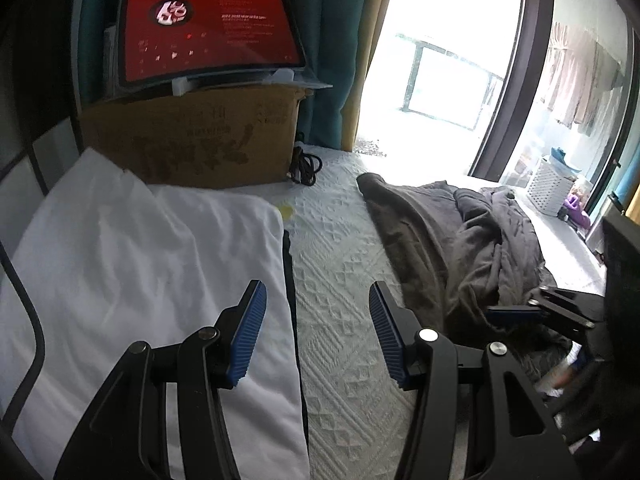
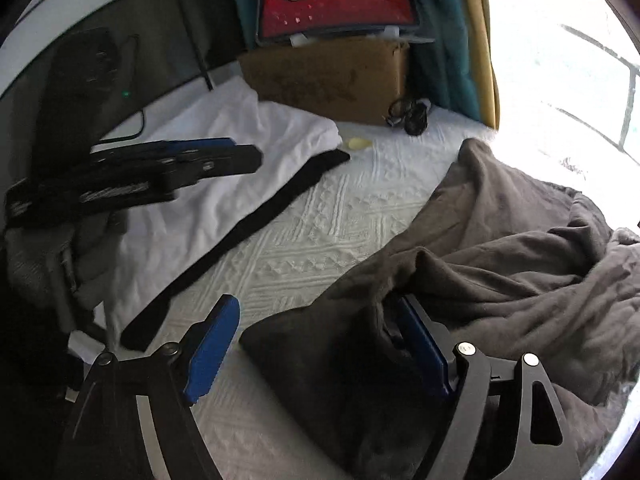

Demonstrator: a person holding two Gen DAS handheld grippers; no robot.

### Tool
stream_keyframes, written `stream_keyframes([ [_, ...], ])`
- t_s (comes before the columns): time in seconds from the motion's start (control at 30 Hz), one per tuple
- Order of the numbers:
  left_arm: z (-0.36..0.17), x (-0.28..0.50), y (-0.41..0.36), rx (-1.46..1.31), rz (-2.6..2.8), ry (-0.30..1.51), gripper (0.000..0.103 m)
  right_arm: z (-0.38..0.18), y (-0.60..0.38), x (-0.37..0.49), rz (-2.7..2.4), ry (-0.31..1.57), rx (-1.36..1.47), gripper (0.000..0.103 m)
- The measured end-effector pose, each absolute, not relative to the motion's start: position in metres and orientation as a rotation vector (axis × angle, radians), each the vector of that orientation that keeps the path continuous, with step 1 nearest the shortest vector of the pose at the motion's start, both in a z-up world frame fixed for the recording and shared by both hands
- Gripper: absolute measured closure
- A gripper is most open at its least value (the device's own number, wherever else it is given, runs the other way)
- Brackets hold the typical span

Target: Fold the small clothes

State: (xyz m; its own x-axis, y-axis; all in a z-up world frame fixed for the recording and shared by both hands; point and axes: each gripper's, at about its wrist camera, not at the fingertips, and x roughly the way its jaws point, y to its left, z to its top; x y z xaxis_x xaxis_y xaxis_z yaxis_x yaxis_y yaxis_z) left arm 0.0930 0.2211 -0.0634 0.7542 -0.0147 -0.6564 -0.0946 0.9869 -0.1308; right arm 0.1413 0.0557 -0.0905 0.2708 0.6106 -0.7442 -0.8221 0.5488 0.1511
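A crumpled dark grey garment (image 1: 452,236) lies on the white quilted bed (image 1: 340,280); it also fills the right of the right wrist view (image 2: 500,264). A folded white garment (image 1: 132,272) lies at the left over a black one whose edge shows (image 2: 256,220). My left gripper (image 1: 318,336) is open and empty above the bed, between the white stack and the grey garment. My right gripper (image 2: 320,344) is open, its jaws either side of the grey garment's near left corner; cloth covers the tip of the right finger (image 2: 420,344). Each gripper appears in the other's view.
A cardboard box (image 1: 200,140) stands at the head of the bed with a red-screened tablet (image 1: 208,32) on top. A black cable coil (image 1: 306,164) lies beside the box. A bright window is at the right, with a white basket (image 1: 550,190) beyond.
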Motion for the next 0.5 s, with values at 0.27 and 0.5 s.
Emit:
stream_keyframes([
  [0.27, -0.044, 0.122, 0.176, -0.067, -0.030, 0.701, 0.050, -0.064, -0.020, 0.170, 0.819, 0.781, -0.196, 0.021],
  [0.5, -0.052, 0.173, 0.106, 0.075, -0.195, 0.769, 0.050, -0.074, -0.090, 0.212, 0.647, 0.820, -0.075, 0.021],
])
